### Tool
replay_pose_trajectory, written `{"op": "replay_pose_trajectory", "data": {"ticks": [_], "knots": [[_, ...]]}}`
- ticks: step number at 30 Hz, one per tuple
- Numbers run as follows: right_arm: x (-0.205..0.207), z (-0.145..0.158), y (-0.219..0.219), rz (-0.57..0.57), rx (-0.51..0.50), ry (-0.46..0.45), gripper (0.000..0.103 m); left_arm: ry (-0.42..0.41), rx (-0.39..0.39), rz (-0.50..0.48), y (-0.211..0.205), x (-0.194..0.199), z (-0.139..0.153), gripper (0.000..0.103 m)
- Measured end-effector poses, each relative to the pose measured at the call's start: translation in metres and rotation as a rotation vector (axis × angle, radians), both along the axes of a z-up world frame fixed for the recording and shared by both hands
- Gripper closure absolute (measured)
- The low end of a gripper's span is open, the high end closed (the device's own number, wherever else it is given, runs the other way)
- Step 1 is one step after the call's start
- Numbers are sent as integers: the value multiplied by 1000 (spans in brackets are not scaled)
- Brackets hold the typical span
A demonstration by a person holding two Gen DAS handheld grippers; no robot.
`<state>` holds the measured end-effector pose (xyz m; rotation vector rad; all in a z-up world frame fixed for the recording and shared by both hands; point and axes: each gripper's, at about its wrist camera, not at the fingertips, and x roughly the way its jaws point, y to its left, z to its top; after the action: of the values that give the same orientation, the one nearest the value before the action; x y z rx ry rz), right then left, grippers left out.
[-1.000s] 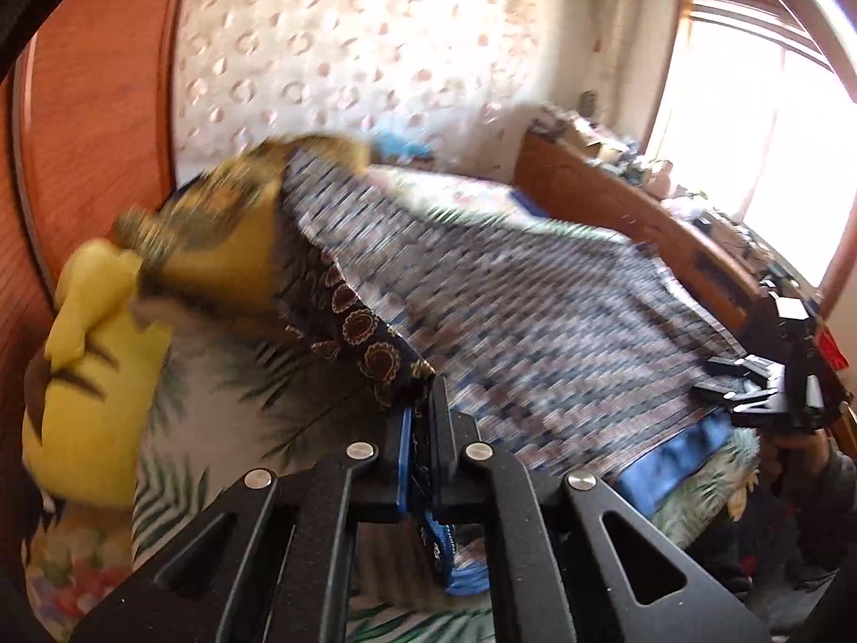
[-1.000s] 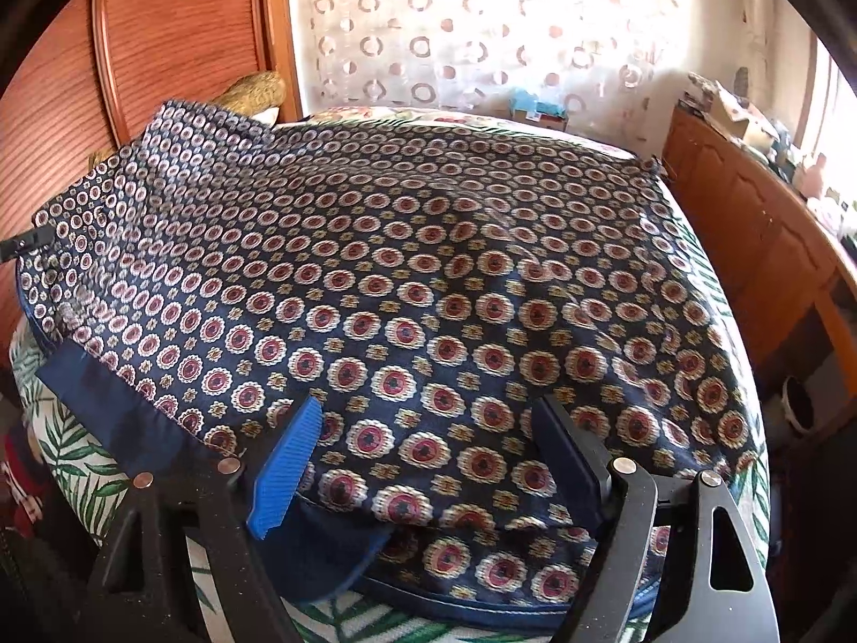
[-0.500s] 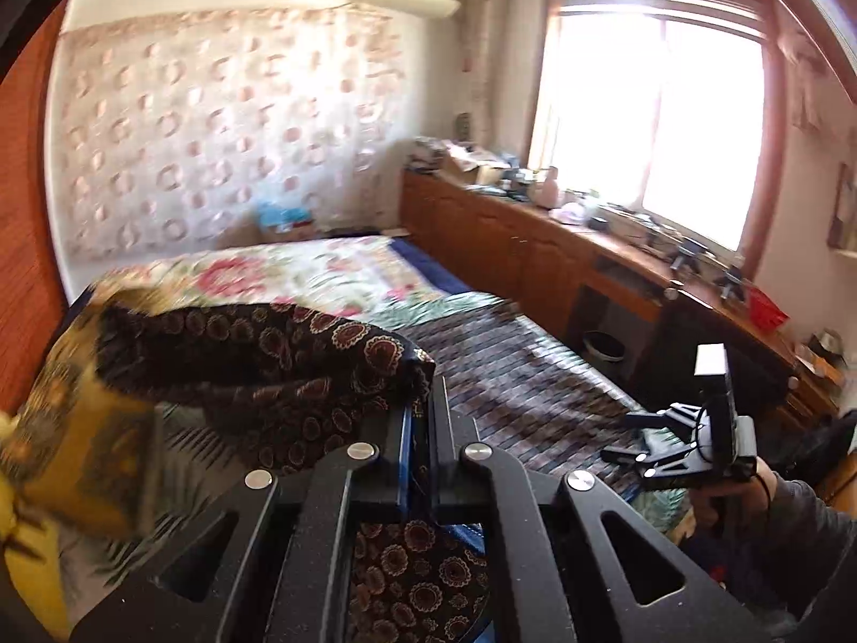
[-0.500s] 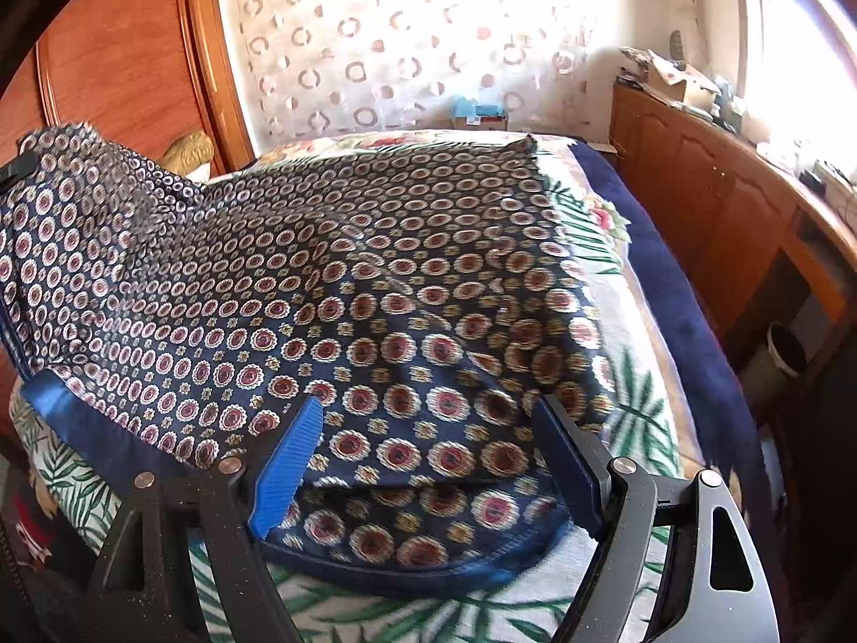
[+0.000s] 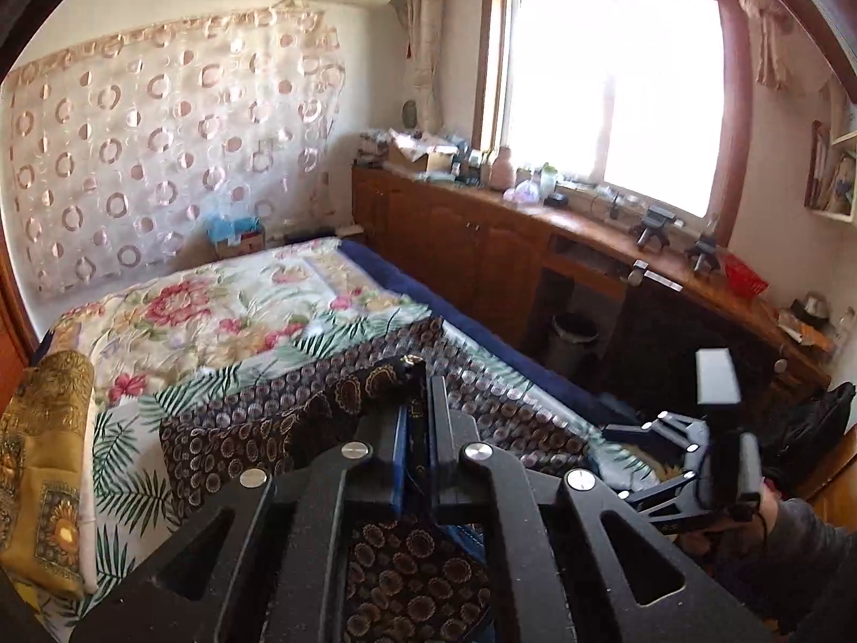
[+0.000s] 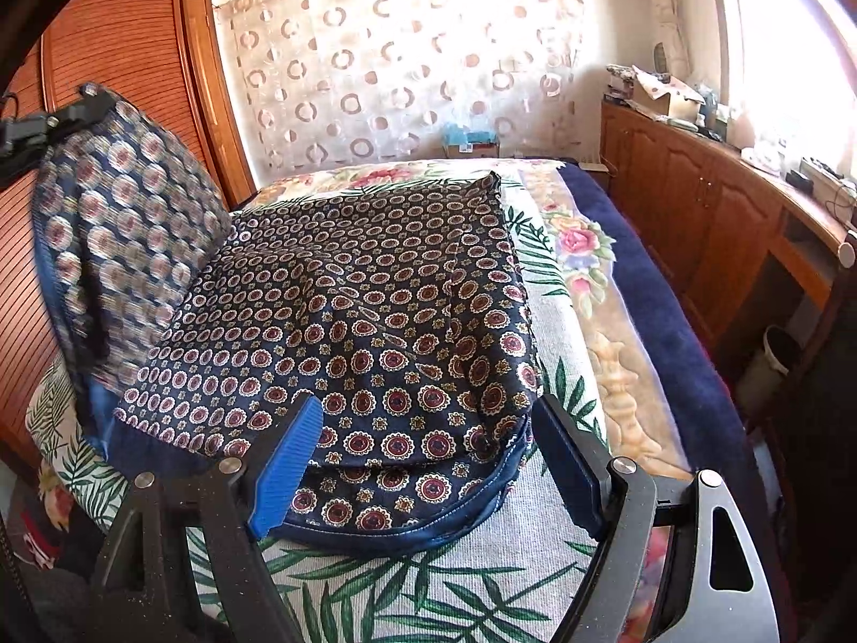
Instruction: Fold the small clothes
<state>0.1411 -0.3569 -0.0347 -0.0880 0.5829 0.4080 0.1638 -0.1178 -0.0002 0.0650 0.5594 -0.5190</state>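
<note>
Progress stands at mid-fold — one side of the patterned garment (image 6: 364, 321) is in the air and not yet laid down. The garment, navy with ringed medallions and a blue hem, lies on the bed (image 6: 482, 578), along its near edge and towards the wardrobe-side corner. Its right portion rests flat on the floral bedspread, with a rounded hem just short of the near edge.

The left gripper (image 5: 415, 418) is clamped tight on a pinch of the fabric, with cloth bunched above and below the closed jaws. In the right wrist view this gripper appears at the far left, holding the left side of the garment raised as a hanging flap above the bed.

The right gripper (image 6: 423, 461) stands wide apart and holds nothing. Its blue pads (image 6: 286, 461) straddle the near hem, above the cloth rather than pressing on it.

Remaining work, as judged from this layout:
- carry the raised flap across and lay it on the flat portion;
- release the pinch;
- smooth the wrinkles — several creases show near the middle;
- probably make at least one further fold for a compact bundle.

No finished stack of folded clothes is visible on the bed.
</note>
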Motion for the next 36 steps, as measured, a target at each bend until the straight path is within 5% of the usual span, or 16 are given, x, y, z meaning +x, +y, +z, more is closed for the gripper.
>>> {"op": "replay_pose_trajectory", "data": {"ticks": [2,5,9,14,19,26,34,36], "knots": [[3,0,0,2,-4,1,21,38,-7,-12,4,4,-10,90],[6,1,3,2,-8,-4,21,27,21,13,5,0,-15,54],[8,3,7,1,-14,-15,21,30,10,36,22,-8,-13,40],[16,7,16,12,-17,-18,21,-4,23,132,53,-25,-20,38],[28,12,34,56,-41,-22,21,46,11,179,80,-33,-44,38],[64,0,76,129,-180,6,21,106,4,248,111,-35,-74,38],[110,-14,113,183,-315,60,31,145,-27,290,130,-35,-94,38],[117,-17,122,191,-329,59,41,143,-23,288,131,-37,-95,38]]}}
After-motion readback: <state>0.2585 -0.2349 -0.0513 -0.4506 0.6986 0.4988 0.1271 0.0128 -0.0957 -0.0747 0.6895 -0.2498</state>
